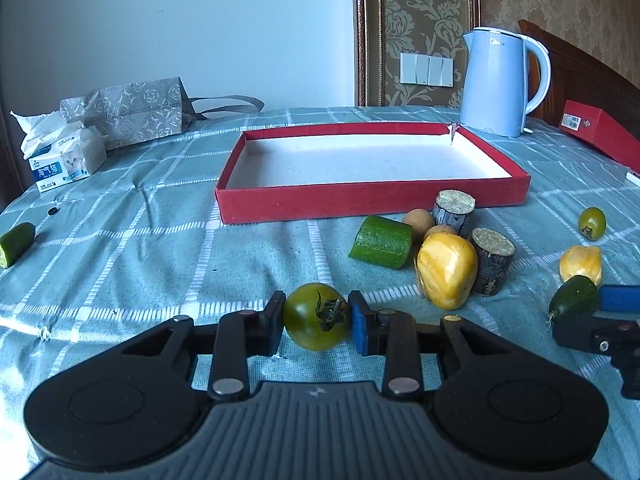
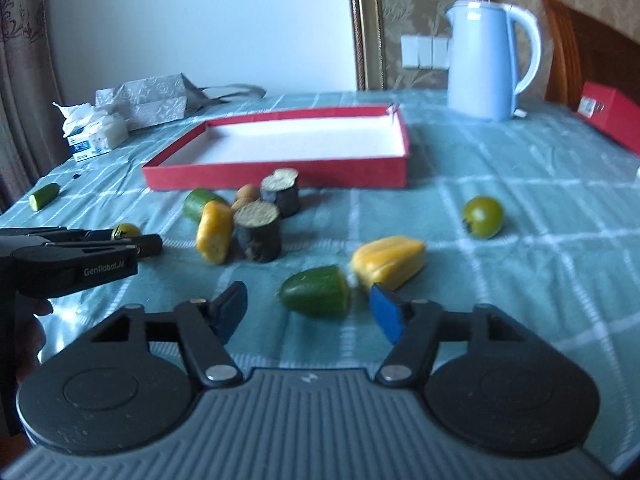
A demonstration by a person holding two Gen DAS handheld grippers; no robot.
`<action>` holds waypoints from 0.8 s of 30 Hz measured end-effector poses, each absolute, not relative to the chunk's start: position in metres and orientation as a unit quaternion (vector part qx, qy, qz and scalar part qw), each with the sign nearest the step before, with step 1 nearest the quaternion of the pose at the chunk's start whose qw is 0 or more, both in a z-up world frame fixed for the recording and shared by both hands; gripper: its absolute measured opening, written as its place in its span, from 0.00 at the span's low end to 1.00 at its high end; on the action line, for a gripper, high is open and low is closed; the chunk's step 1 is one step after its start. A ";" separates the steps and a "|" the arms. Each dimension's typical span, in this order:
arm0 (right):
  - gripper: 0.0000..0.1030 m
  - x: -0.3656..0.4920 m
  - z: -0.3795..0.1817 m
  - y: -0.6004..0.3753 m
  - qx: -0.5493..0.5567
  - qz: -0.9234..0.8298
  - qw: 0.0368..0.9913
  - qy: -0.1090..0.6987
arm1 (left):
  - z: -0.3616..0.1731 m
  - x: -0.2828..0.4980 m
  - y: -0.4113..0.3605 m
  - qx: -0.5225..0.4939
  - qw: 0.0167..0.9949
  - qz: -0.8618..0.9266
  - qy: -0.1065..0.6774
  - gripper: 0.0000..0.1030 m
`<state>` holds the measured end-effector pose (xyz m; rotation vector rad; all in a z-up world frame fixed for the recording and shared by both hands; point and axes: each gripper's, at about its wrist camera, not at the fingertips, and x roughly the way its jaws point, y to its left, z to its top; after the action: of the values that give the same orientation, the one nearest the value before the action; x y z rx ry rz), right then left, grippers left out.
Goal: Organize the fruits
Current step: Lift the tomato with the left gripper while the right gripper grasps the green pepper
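Observation:
My left gripper (image 1: 317, 318) is shut on a green tomato (image 1: 316, 317), just above the checked cloth. It also shows at the left of the right wrist view (image 2: 138, 240). My right gripper (image 2: 306, 308) is open, its fingers on either side of a green cucumber piece (image 2: 316, 296), not touching it. A yellow fruit piece (image 2: 388, 262) lies just behind. A second green tomato (image 2: 483, 217) sits to the right. An empty red tray (image 1: 372, 200) stands beyond a cluster: yellow fruit (image 1: 447, 270), cucumber piece (image 1: 381, 242), two dark cane stubs (image 1: 493, 260), two longans (image 1: 418, 221).
A blue kettle (image 1: 496, 84) stands behind the tray's right corner. A red box (image 1: 600, 128) lies at the far right. A tissue pack (image 1: 66, 160) and a grey bag (image 1: 128, 114) sit at the back left. Another cucumber piece (image 1: 16, 244) lies at the left edge.

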<state>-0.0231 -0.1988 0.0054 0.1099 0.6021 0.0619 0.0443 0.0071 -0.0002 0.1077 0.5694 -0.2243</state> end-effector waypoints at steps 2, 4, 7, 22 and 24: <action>0.58 -0.022 0.003 -0.197 0.053 0.034 0.952 0.299 | -0.001 0.045 0.008 0.051 0.952 -0.111 0.281 0.32; 0.53 -0.021 0.003 -0.195 0.051 0.036 0.952 0.298 | -0.001 0.045 0.009 0.049 0.952 -0.112 0.281 0.32; 0.51 -0.015 0.003 -0.192 0.044 0.033 0.953 0.299 | -0.001 0.045 0.010 0.048 0.952 -0.114 0.281 0.32; 0.38 -0.008 -0.007 -0.184 0.012 0.018 0.959 0.281 | 0.000 0.045 0.012 0.043 0.951 -0.113 0.283 0.32; 0.38 -0.009 -0.006 -0.187 0.023 0.018 0.960 0.278 | 0.001 0.045 0.013 0.040 0.951 -0.112 0.285 0.32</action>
<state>-0.0086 -0.1870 -0.0063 0.0471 0.5629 0.0363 0.0448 0.0130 0.0006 0.0807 0.5788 -0.2276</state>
